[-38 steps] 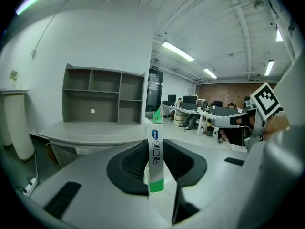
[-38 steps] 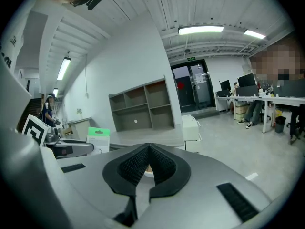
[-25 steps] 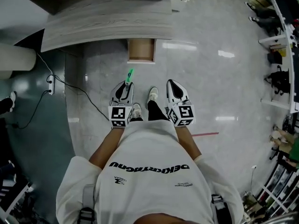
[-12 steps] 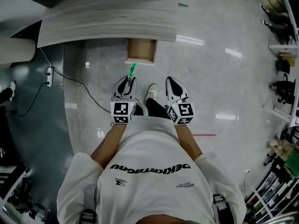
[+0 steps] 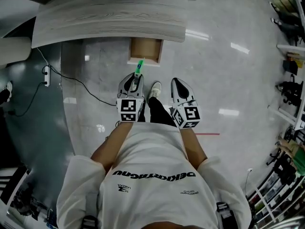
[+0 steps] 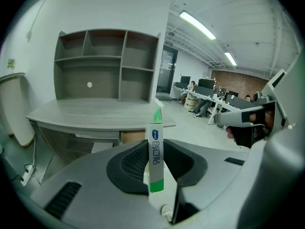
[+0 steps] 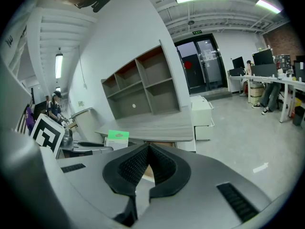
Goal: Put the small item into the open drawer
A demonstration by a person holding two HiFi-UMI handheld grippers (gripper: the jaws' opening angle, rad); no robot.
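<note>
1 slim white-and-green cardboard box [image 6: 156, 151], clamped low in left gripper [image 5: 137, 76], right gripper [image 7: 148, 149] closed empty: may tilt and strike rim of open wooden drawer [image 5: 145, 50] ahead

the left tool [image 5: 137, 79] has moved forward and slightly right, carrying its box [image 5: 139, 66] from well short of the drawer [image 5: 145, 50] to just before its front edge. the person has stepped closer to the table [image 5: 109, 13], whose edge now lies nearer both tools in the head view.
</note>
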